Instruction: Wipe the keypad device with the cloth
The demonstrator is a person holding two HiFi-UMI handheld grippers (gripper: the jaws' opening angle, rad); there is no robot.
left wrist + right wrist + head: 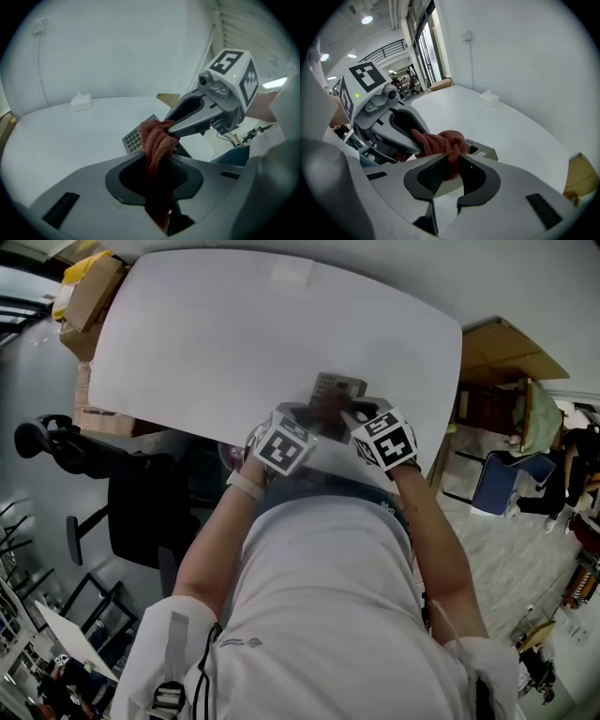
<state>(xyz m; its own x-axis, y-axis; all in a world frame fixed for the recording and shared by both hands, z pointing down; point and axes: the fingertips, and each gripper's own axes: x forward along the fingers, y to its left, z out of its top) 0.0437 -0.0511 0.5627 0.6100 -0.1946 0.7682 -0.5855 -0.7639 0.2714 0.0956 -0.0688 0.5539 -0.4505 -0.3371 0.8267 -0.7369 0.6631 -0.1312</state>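
Note:
A red cloth is twisted into a rope between my two grippers, just above the near edge of the white table. In the left gripper view, my left gripper is shut on one end of it, and the right gripper's fingers clamp the other end. The right gripper view shows my right gripper shut on the cloth, facing the left gripper. The grey keypad device lies flat on the table just beyond the cloth; its far end shows past the grippers in the head view.
A small white box sits at the table's far side by the wall. Cardboard boxes stand left of the table, and a black office chair is near its left corner. Another cardboard piece lies at the table's edge.

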